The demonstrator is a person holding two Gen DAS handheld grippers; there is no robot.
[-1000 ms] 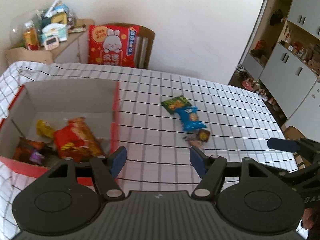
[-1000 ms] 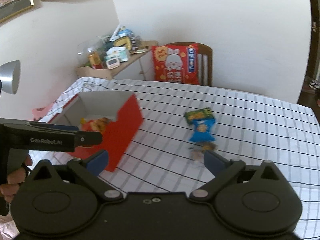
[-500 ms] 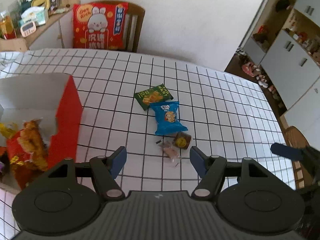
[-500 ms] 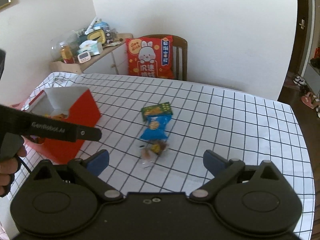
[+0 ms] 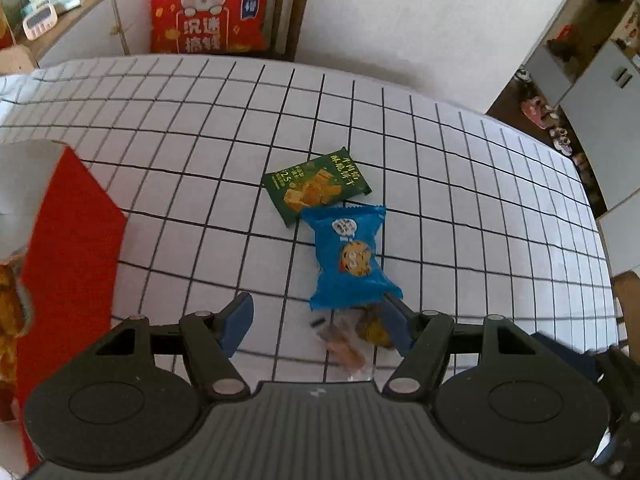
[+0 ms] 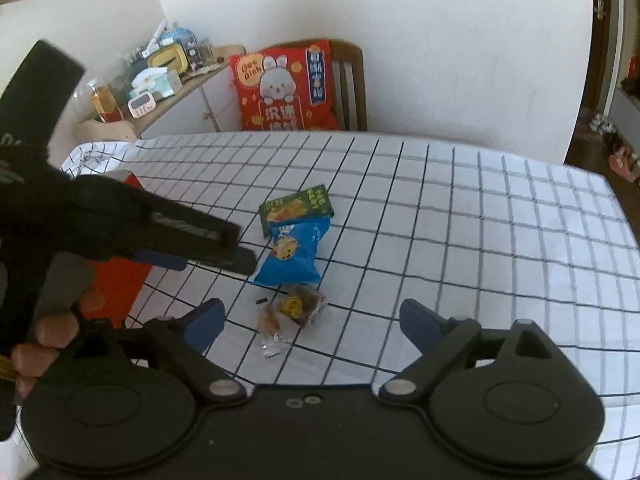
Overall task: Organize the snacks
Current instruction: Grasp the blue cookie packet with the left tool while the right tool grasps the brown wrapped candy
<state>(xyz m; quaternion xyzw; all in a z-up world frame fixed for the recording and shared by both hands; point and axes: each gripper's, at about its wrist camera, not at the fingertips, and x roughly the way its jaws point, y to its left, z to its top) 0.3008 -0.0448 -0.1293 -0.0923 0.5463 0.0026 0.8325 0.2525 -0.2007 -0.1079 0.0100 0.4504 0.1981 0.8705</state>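
Observation:
A green snack pack (image 5: 316, 188) (image 6: 296, 208), a blue cookie pack (image 5: 350, 258) (image 6: 290, 254), a small brown round-labelled snack (image 5: 372, 326) (image 6: 302, 306) and a clear-wrapped candy (image 5: 344, 348) (image 6: 270, 322) lie together on the checked tablecloth (image 5: 460, 208). A red box (image 5: 68, 248) (image 6: 116, 284) with snacks inside stands at the left. My left gripper (image 5: 320, 322) is open and empty, hovering over the small snacks; its body shows in the right wrist view (image 6: 216, 246). My right gripper (image 6: 310, 320) is open and empty, just before the same snacks.
A wooden chair with a red rabbit-print bag (image 5: 208, 8) (image 6: 286, 88) stands behind the table. A cluttered side counter (image 6: 160, 76) is at the back left. Cabinets (image 5: 600, 64) stand to the right. The table's right edge (image 6: 616, 208) is near.
Both grippers have moved forward and down toward the snack pile. The left gripper swung right, away from the red box, which now sits at the left edge.

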